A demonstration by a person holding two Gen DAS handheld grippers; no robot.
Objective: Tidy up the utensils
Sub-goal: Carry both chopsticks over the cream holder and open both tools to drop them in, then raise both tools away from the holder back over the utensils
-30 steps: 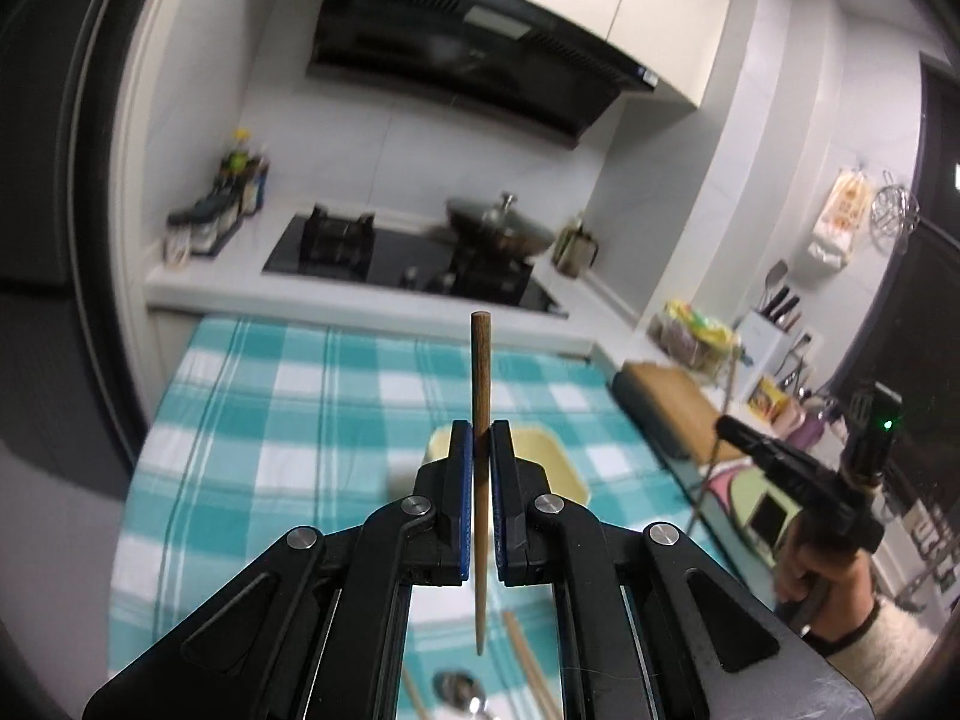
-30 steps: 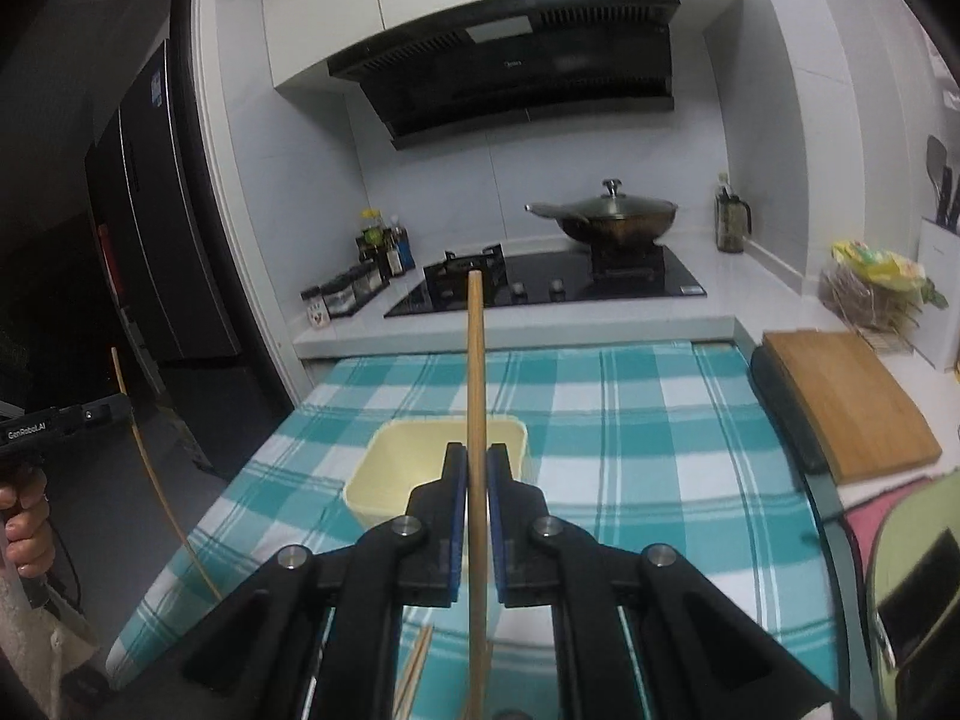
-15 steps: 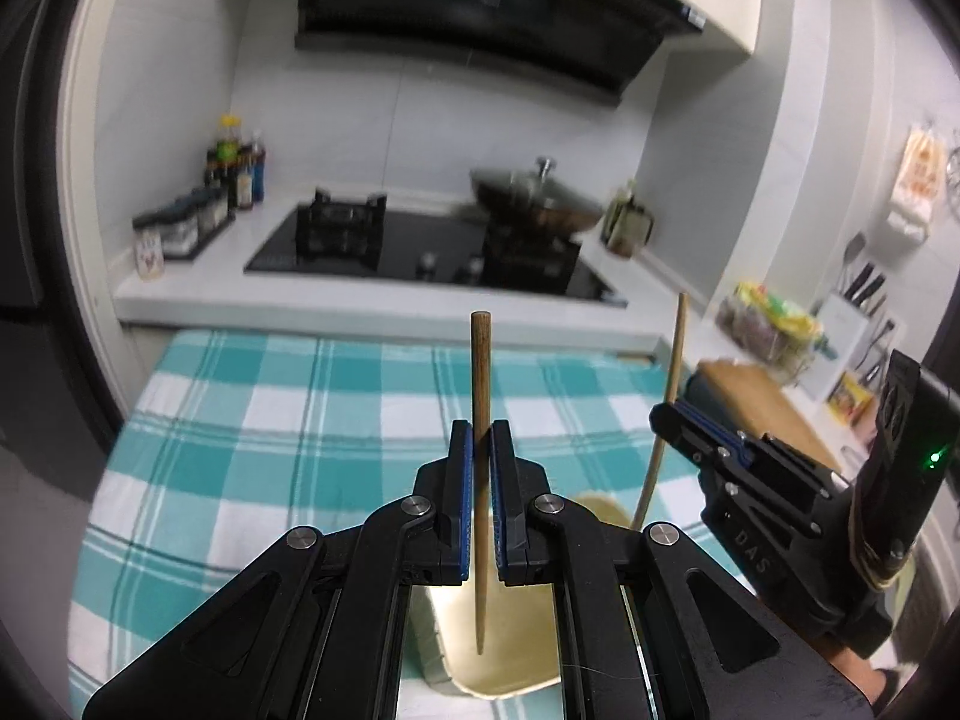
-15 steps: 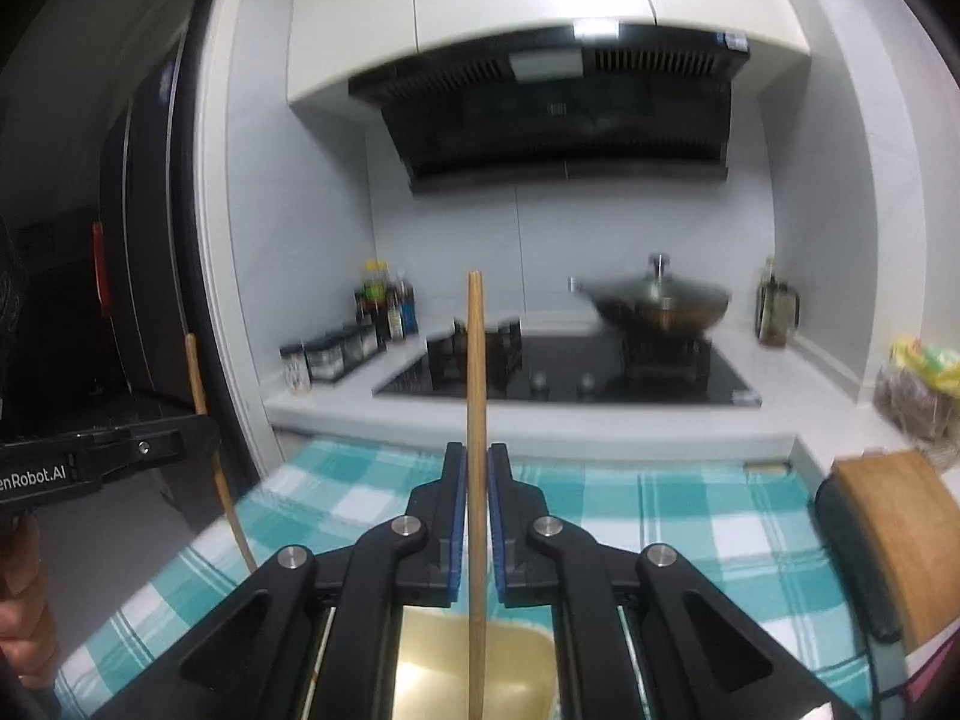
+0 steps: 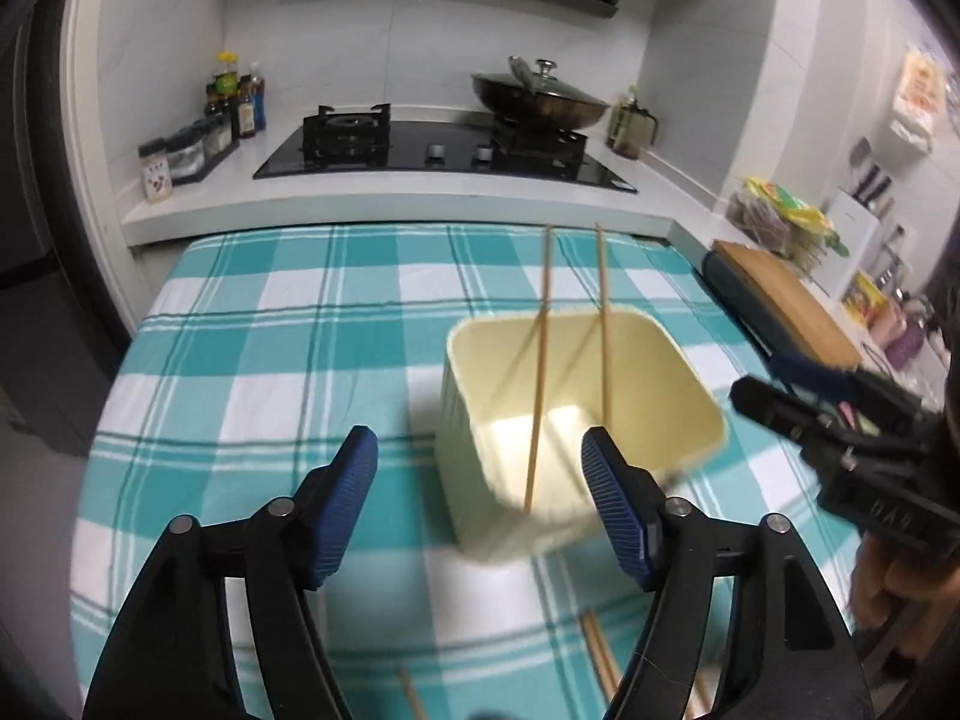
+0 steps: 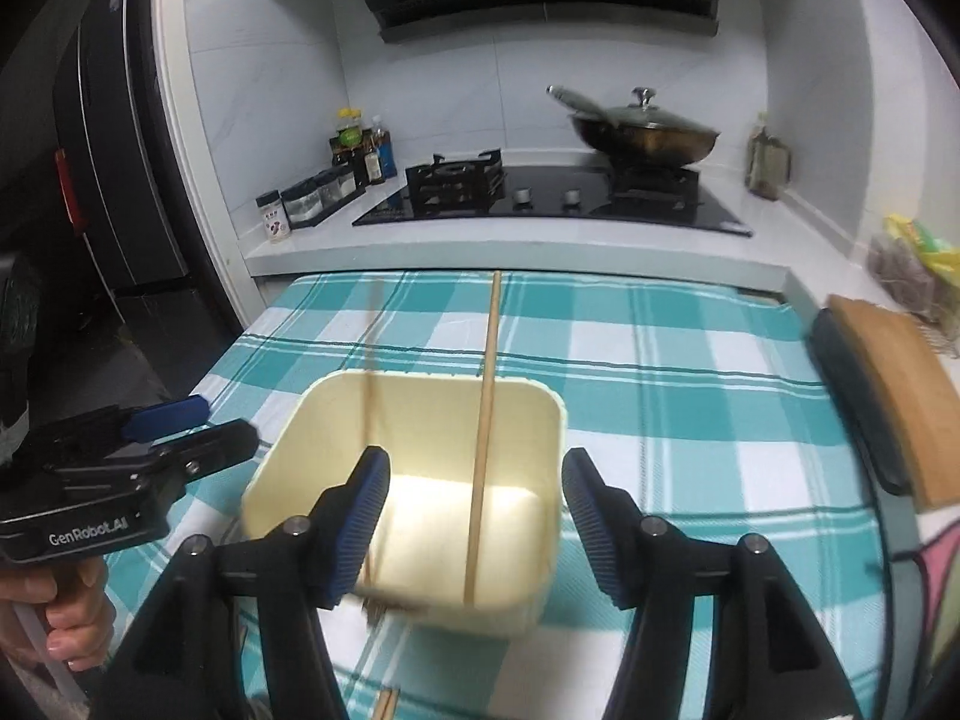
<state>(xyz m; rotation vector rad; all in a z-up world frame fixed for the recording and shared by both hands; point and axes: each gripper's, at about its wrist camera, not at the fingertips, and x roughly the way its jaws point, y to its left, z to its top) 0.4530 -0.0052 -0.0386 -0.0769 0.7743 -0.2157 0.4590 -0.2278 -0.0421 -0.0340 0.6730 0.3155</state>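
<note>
A cream square container (image 5: pixel 576 420) stands on the teal checked tablecloth (image 5: pixel 270 360); it also shows in the right wrist view (image 6: pixel 414 480). Two wooden chopsticks (image 5: pixel 538 360) (image 5: pixel 603 330) stand upright inside it, free of both grippers; one is sharp in the right wrist view (image 6: pixel 483 438), the other blurred (image 6: pixel 372 372). My left gripper (image 5: pixel 480 504) is open and empty, just in front of the container. My right gripper (image 6: pixel 474 522) is open and empty over the container's near edge.
More chopsticks (image 5: pixel 600 654) lie on the cloth near the front edge, also seen in the right wrist view (image 6: pixel 387 702). Behind the table is a counter with a gas hob (image 5: pixel 444 150), a wok (image 5: pixel 540 99) and bottles (image 5: pixel 231 96). A cutting board (image 6: pixel 894 396) lies to the right.
Both grippers opened and let go of their chopsticks, which now stand in the cream container. Both grippers have come in close over the container.
</note>
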